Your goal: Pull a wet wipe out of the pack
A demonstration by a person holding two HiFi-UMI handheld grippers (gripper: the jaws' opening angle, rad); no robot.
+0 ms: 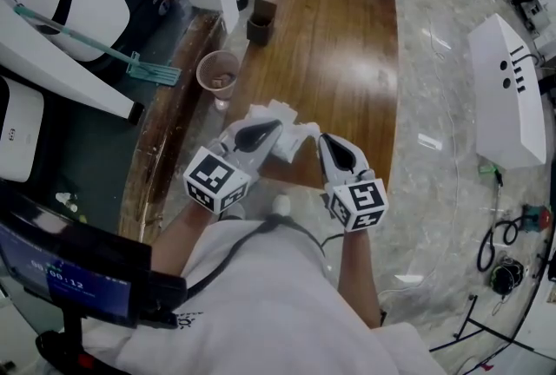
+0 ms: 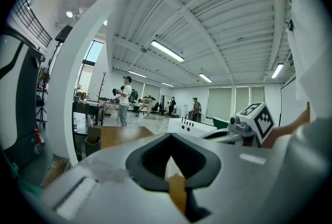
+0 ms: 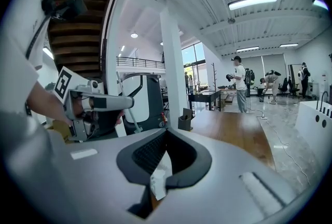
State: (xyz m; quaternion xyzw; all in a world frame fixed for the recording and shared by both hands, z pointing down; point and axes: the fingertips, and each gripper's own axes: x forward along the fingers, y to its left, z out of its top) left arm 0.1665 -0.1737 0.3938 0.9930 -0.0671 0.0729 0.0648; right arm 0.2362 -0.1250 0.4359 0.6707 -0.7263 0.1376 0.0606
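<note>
Two grippers sit close together at the near edge of the table (image 1: 347, 61); the right gripper (image 3: 161, 168) has its jaws pressed together on a bit of white wipe (image 3: 160, 179); the left gripper (image 2: 172, 161) is pressed together too, with a pale sliver between its jaws, most likely the edge of the pack (image 1: 287, 143); the pack lies just between the two tools, near the table's front edge; so the pull looks to be under way, not done; next the right tool should draw up and away, slowly, while the left one keeps the pack down; farther back stands a cup (image 1: 217, 74), and beyond it a small brown box (image 1: 261, 22).
</note>
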